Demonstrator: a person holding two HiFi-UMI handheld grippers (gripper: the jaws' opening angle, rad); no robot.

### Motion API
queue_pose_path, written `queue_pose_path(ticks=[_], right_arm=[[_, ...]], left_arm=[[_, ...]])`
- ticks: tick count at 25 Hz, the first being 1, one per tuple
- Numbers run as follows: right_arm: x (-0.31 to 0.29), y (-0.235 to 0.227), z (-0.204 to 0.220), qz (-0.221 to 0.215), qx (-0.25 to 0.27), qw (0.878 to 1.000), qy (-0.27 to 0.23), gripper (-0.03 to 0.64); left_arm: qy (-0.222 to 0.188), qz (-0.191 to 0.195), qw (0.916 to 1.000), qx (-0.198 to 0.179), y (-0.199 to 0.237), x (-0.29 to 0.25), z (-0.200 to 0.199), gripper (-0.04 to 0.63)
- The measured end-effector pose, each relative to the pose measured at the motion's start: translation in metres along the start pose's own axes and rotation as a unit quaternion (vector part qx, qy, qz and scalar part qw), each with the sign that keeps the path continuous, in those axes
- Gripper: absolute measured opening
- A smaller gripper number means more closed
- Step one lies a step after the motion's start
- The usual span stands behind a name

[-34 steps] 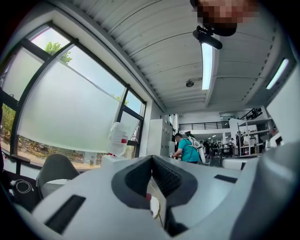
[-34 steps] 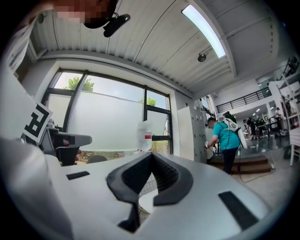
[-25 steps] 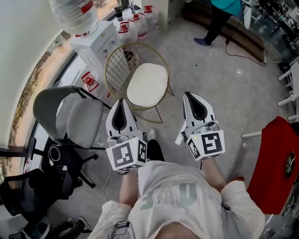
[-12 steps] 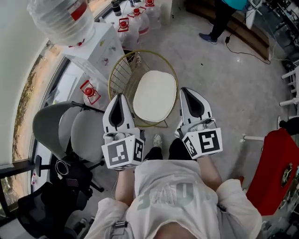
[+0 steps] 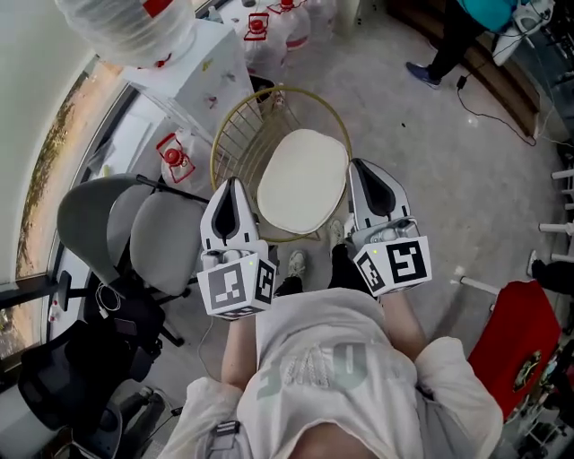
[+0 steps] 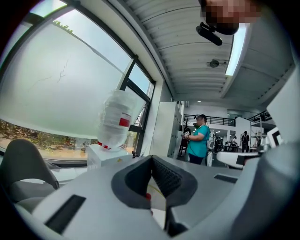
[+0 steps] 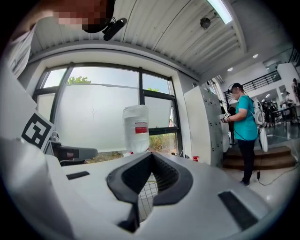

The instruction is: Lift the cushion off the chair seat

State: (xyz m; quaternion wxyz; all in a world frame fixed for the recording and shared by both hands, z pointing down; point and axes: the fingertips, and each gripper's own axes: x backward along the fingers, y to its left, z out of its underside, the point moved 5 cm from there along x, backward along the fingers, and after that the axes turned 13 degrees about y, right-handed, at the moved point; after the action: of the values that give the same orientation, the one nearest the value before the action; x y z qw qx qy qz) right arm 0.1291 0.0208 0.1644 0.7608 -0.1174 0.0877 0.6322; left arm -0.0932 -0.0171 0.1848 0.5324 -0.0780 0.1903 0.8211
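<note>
A round cream cushion lies on the seat of a gold wire chair in the head view. My left gripper hovers at the cushion's left edge, jaws shut with nothing between them. My right gripper hovers at the cushion's right edge, also shut and empty. In the left gripper view a sliver of the cream cushion shows through the jaw notch. The right gripper view shows the chair's wire back through its notch.
A white water dispenser with a big bottle stands behind the chair, spare bottles beside it. Grey office chairs sit at left. A red object lies at right. A person in teal stands at the far right.
Both grippers and the person have come forward to the gold chair; the grippers now flank the cushion on either side. Their jaws stayed shut.
</note>
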Motion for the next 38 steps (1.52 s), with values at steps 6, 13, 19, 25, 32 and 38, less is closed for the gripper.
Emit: queue_pose_path(ticks=[6, 13, 19, 25, 32, 38], right_arm=[[-0.034, -0.015, 0.012, -0.04, -0.012, 0.999, 0.026, 0.017], [-0.074, -0.011, 0.095, -0.108, -0.031, 0.99, 0.079, 0.017], [-0.091, -0.01, 0.17, -0.16, -0.056, 0.975, 0.145, 0.017], [-0.101, 0.0, 0.233, -0.201, -0.057, 0.957, 0.202, 0.017], [-0.105, 0.005, 0.256, -0.255, -0.032, 0.938, 0.232, 0.017], [-0.11, 0.0, 0.259, -0.267, -0.027, 0.934, 0.237, 0.017]], left_arm=[[0.05, 0.001, 0.9979, 0.042, 0.004, -0.027, 0.031, 0.012], [0.146, -0.063, 0.9826, 0.096, 0.044, -0.087, 0.157, 0.012], [0.218, -0.046, 0.9337, 0.28, 0.06, -0.124, 0.301, 0.087], [0.258, -0.082, 0.8881, 0.371, 0.085, -0.148, 0.412, 0.238], [0.239, -0.146, 0.8599, 0.427, 0.105, -0.159, 0.44, 0.272], [0.297, -0.179, 0.8407, 0.416, 0.124, -0.171, 0.456, 0.281]])
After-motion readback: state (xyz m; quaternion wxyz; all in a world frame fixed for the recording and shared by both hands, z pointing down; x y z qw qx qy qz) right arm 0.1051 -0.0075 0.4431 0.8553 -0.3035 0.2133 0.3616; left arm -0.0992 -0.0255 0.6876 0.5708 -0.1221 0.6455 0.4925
